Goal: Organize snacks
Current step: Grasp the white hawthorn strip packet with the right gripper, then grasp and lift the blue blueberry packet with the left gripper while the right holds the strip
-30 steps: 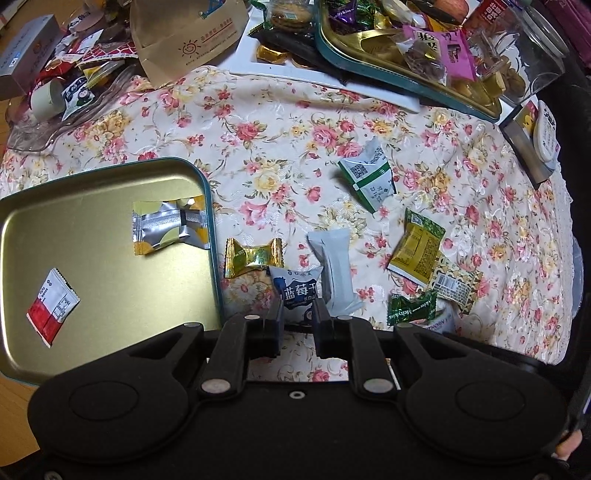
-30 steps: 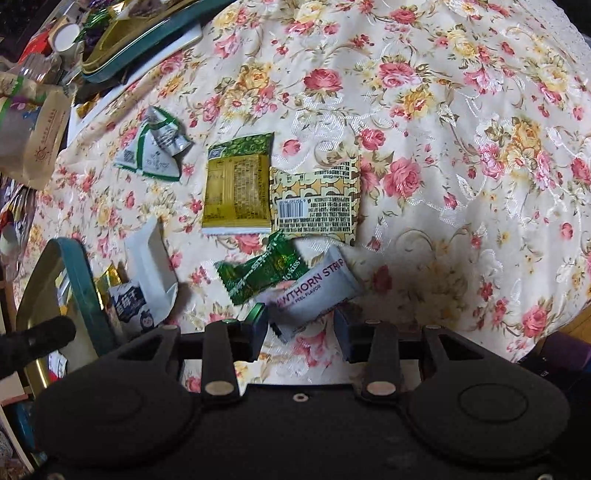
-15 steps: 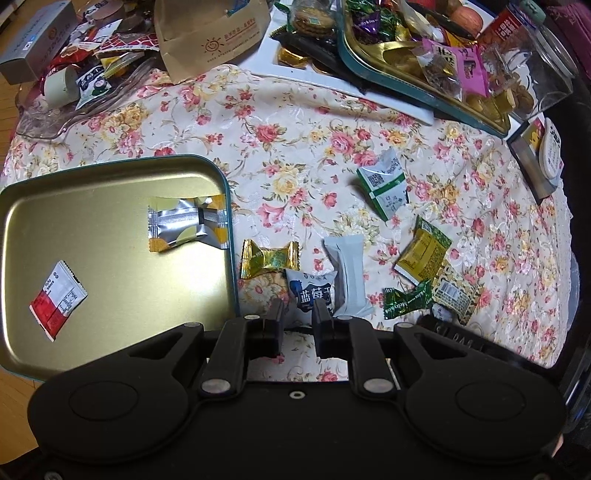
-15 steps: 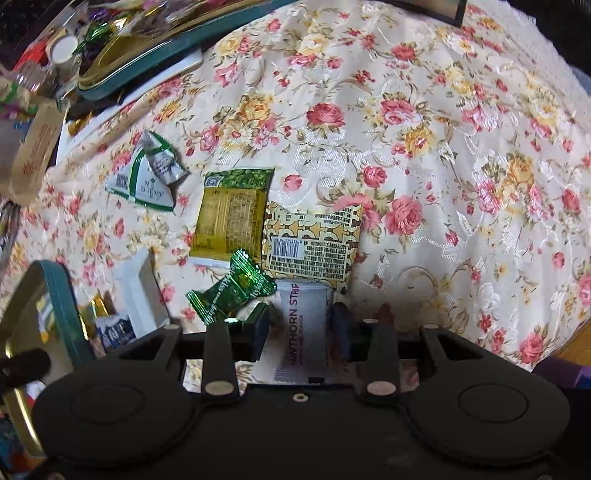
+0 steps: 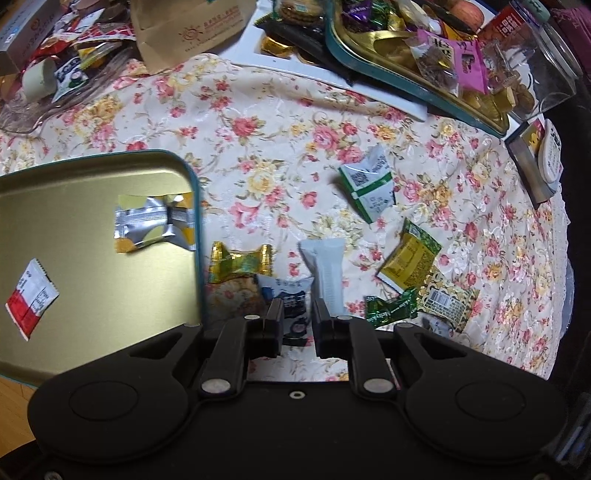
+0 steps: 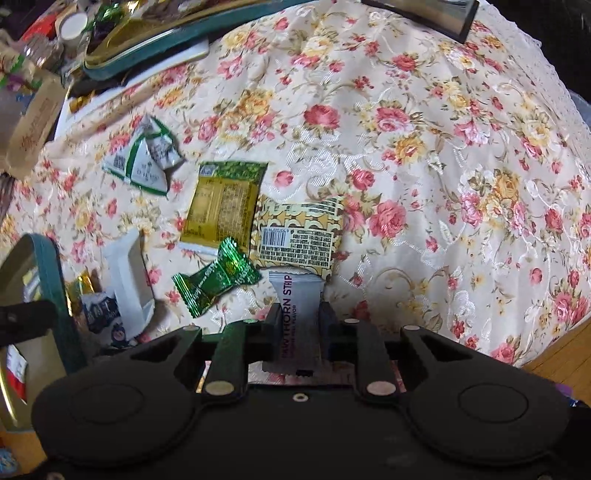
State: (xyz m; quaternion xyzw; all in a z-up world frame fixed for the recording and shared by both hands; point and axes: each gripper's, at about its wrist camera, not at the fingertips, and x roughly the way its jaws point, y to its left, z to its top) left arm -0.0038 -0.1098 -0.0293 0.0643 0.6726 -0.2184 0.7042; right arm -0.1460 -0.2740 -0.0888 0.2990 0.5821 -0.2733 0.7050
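On the floral tablecloth lies a grey hawthorn strip packet (image 6: 295, 295), lengthwise between the fingers of my right gripper (image 6: 300, 321). The jaws are closing and their pads press its sides. A green candy (image 6: 216, 280), a yellow-green packet (image 6: 221, 206) and a barcode packet (image 6: 299, 232) lie just beyond. My left gripper (image 5: 298, 317) points down, narrowly shut on a blue-and-white packet (image 5: 290, 291). Left of it is the gold tin tray (image 5: 92, 280), holding a silver-yellow packet (image 5: 155, 221) and a red-white sachet (image 5: 31, 299).
A gold candy (image 5: 240, 262) and a white packet (image 5: 327, 273) flank the blue packet. A green-white triangular packet (image 5: 369, 184) lies farther back. A full snack tray (image 5: 369, 81), a paper bag (image 5: 184, 33) and a glass jar (image 5: 535, 74) crowd the far edge.
The right gripper's jaws have come together onto the hawthorn strip packet, which has turned from slanted to lengthwise between them. The left gripper has stayed on the blue-and-white packet.
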